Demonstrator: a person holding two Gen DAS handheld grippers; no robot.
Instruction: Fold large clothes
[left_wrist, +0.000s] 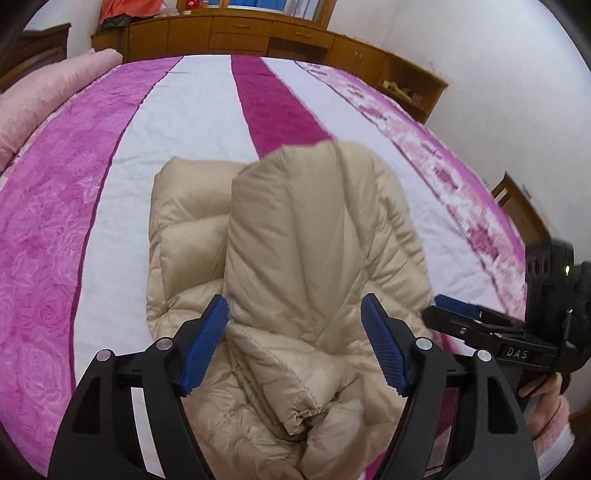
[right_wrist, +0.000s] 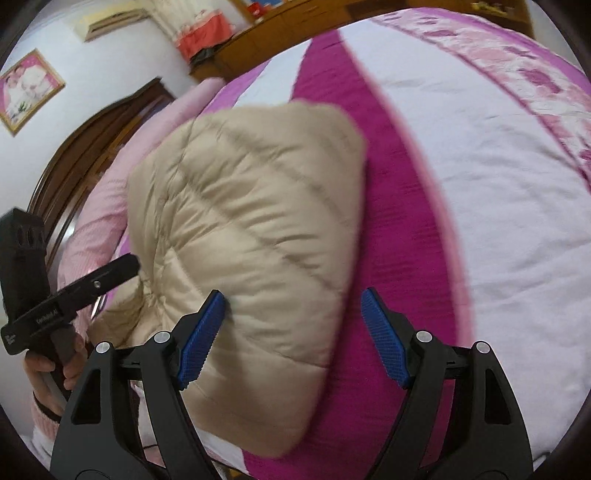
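Beige puffer jacket (left_wrist: 295, 258), one, on bed (left_wrist: 184, 129); two claws (left_wrist: 295, 332) (right_wrist: 293, 332) wide open, empty.

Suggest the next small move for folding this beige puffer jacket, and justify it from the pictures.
Probably press the puffy upper fold flat: both grippers, left gripper and right gripper, are open and hold nothing, while the beige puffer jacket bulges on the striped bedspread.

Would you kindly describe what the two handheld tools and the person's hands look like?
Both tools, left tool and right tool, have black angular frames, silver pivot pins and blue textured pads. The right tool's body reads "DAS". A bare hand grips it, with a fuzzy pink sleeve.
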